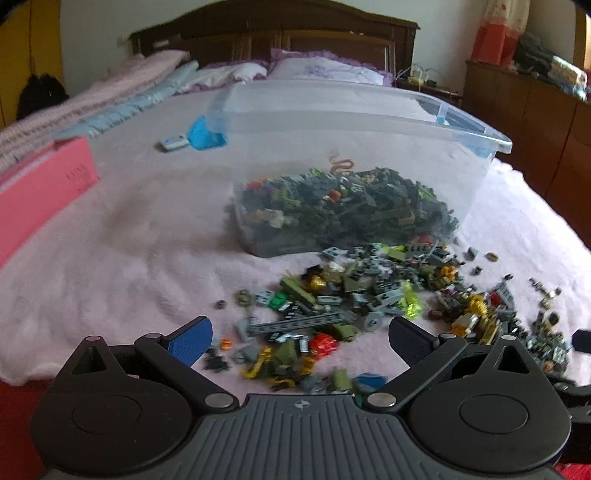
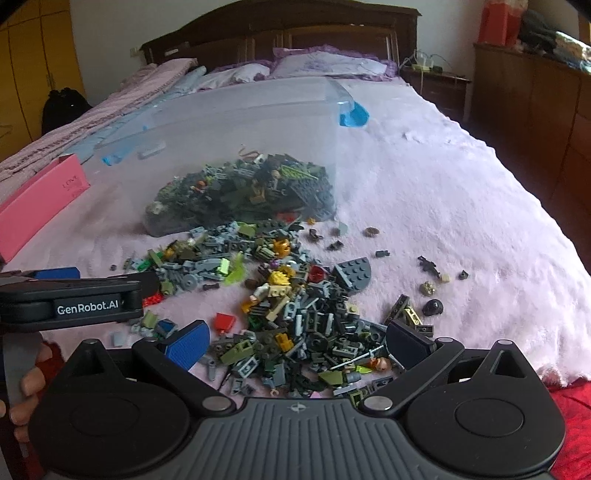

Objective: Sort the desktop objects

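Note:
A pile of small toy bricks (image 1: 354, 306), mostly grey, green and yellow, lies on the pink blanket in front of a clear plastic bin (image 1: 354, 122) that holds many more bricks. The pile also shows in the right wrist view (image 2: 295, 302), as does the bin (image 2: 229, 122). My left gripper (image 1: 299, 341) is open and empty, low over the near left part of the pile. My right gripper (image 2: 295, 345) is open and empty over the near part of the pile. The left gripper's body (image 2: 74, 302) shows at the left of the right wrist view.
A pink box (image 1: 40, 188) lies at the left on the bed. A blue clip (image 1: 205, 136) and a small white device (image 1: 171, 143) lie beyond the bin. Loose bricks (image 2: 432, 280) are scattered right of the pile. Pillows and a dark headboard (image 1: 277, 33) are at the back.

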